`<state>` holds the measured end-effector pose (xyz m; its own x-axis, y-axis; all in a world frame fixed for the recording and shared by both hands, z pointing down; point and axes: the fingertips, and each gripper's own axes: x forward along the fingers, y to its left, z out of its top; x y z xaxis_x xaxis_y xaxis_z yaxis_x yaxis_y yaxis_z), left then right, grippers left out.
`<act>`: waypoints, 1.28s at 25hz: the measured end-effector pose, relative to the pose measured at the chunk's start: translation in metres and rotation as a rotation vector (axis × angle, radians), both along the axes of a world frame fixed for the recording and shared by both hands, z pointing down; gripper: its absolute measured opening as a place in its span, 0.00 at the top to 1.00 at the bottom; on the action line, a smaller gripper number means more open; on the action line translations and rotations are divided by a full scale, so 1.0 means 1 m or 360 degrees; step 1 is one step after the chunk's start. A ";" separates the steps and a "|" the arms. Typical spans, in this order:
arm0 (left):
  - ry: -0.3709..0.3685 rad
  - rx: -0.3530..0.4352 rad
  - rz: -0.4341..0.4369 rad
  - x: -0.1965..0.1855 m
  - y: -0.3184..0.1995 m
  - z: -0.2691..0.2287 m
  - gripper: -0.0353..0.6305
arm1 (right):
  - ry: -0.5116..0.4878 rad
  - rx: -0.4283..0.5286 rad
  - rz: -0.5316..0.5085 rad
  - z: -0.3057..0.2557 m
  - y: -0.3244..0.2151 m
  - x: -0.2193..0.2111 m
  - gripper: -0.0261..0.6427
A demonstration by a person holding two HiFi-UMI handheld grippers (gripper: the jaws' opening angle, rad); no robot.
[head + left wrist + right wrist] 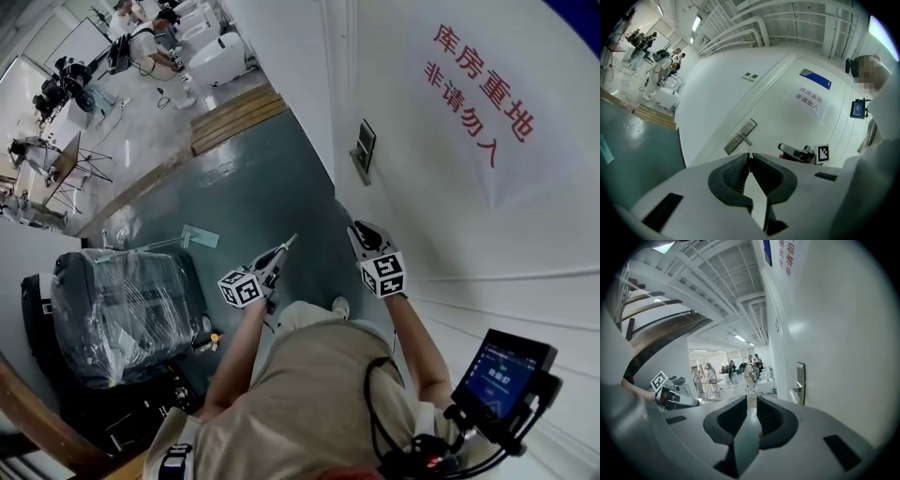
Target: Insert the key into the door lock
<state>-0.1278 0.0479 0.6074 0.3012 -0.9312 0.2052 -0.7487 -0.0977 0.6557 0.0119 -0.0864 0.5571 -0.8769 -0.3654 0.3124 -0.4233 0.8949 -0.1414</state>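
The white door (441, 216) carries a metal lock plate with a lever handle (364, 150), also seen in the left gripper view (740, 137) and the right gripper view (800, 383). My left gripper (279, 253) is shut on a thin silvery key (291, 241), whose tip (750, 154) pokes out between the pads and points toward the lock plate from some distance. My right gripper (359, 232) hangs close to the door, below the plate. Its jaws (751, 401) stand a narrow gap apart with nothing between them.
A plastic-wrapped bulky item (122, 309) stands on the green floor at my left. A small screen (502, 375) is mounted at the lower right. A wooden step (234, 112) and several people (150, 42) are farther down the hall.
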 end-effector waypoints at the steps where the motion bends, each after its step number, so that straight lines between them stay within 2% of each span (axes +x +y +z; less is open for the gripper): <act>1: 0.0000 0.0002 -0.0005 -0.001 -0.001 0.000 0.90 | 0.0000 -0.0004 -0.0004 0.001 -0.001 -0.002 0.86; 7: 0.0031 0.0001 -0.0045 -0.020 -0.007 0.002 0.90 | 0.0043 -0.0045 -0.0018 0.013 -0.010 -0.019 0.86; 13: 0.0011 -0.0006 -0.0037 -0.076 -0.022 0.001 0.90 | -0.0008 -0.0020 0.0001 -0.001 -0.026 -0.071 0.86; 22: -0.0026 0.0027 0.0080 -0.149 -0.069 -0.009 0.90 | -0.0029 0.0028 0.0099 -0.020 -0.059 -0.134 0.86; 32: 0.0038 0.0042 0.0290 -0.174 -0.119 0.003 0.90 | 0.0018 0.0041 0.0307 -0.007 -0.092 -0.153 0.86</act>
